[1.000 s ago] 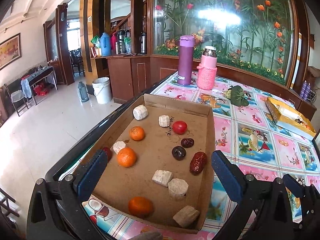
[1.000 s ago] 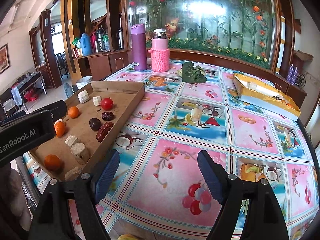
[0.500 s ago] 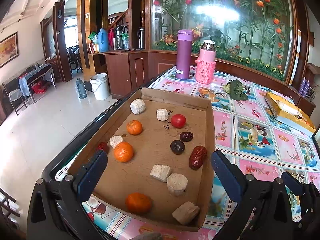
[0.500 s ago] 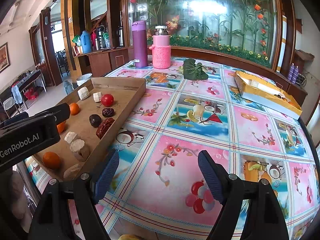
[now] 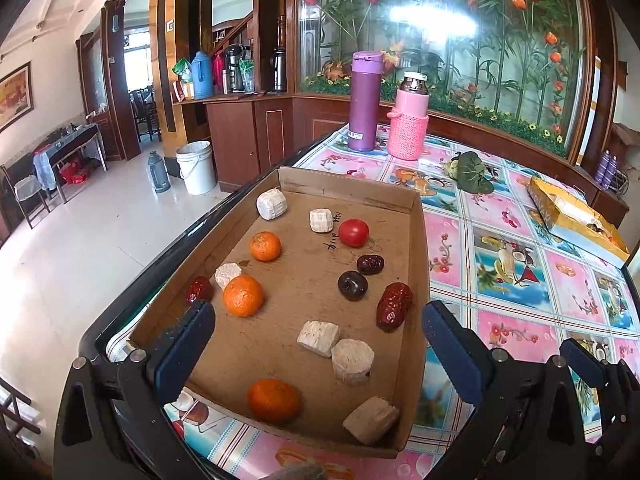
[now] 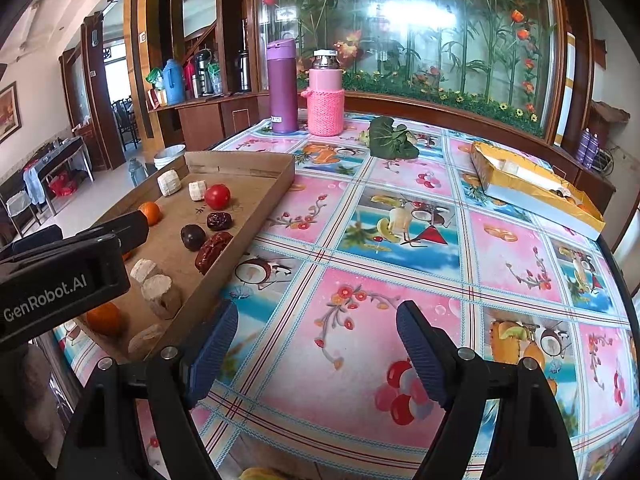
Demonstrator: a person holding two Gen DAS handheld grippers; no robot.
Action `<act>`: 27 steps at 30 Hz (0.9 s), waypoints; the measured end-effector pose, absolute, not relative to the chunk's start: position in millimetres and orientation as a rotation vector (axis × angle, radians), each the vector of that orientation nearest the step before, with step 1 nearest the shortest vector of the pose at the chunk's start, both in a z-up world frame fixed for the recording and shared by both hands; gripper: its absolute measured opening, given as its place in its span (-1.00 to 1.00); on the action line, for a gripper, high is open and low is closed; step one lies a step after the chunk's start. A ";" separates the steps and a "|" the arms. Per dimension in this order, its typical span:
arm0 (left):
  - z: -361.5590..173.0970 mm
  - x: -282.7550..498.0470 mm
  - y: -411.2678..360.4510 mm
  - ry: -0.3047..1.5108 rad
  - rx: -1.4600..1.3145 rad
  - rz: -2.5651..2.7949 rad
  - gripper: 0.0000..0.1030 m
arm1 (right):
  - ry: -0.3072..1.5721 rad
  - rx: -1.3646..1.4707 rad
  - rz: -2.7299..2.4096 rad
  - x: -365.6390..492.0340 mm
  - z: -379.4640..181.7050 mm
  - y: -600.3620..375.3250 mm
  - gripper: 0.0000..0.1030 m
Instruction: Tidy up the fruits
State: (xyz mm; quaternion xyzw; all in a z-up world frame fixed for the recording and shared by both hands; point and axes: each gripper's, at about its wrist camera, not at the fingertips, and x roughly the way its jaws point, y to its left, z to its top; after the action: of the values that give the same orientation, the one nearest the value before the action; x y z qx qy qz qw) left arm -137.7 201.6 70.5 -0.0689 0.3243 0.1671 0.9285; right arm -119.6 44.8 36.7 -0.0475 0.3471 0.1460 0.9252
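A shallow cardboard tray [image 5: 352, 190] [image 6: 256, 160] lies at the table's left edge. In it are three oranges [image 5: 243, 295], a red tomato [image 5: 353, 233] [image 6: 217, 196], red dates [image 5: 394, 306] [image 6: 212, 251], a dark plum [image 5: 352, 285] and several pale cut chunks [image 5: 352, 361]. My left gripper [image 5: 316, 352] hovers open over the tray's near end, nothing between its blue pads. My right gripper [image 6: 318, 350] stands open above bare tablecloth to the right of the tray, empty. The left gripper's body [image 6: 60, 280] shows at the left of the right wrist view.
A purple flask [image 6: 282, 86] and a pink knit-covered bottle [image 6: 325, 94] stand at the table's far end, with green leaves [image 6: 390, 140] beside them. A yellow box [image 6: 536, 184] lies at the far right. The table's left edge drops to the floor.
Both views have shifted only slightly; the left view has tipped a little so the tray sits a bit higher in frame. Both grippers stay open and nothing in the tray has moved.
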 end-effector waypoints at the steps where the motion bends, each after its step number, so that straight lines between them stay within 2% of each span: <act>1: 70.5 -137.6 201.6 0.665 -0.141 0.342 1.00 | 0.712 -0.097 0.300 -119.5 36.9 45.0 0.66; 27: 66.0 -133.5 202.9 0.692 -0.150 0.328 1.00 | 0.715 -0.097 0.300 -120.2 36.2 45.5 0.67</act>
State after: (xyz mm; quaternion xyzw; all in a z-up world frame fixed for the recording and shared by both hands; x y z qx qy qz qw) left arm -133.5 202.9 66.0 -0.0729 0.3374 0.1598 0.9248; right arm -120.2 45.5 36.2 -0.0471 0.3485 0.1460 0.9247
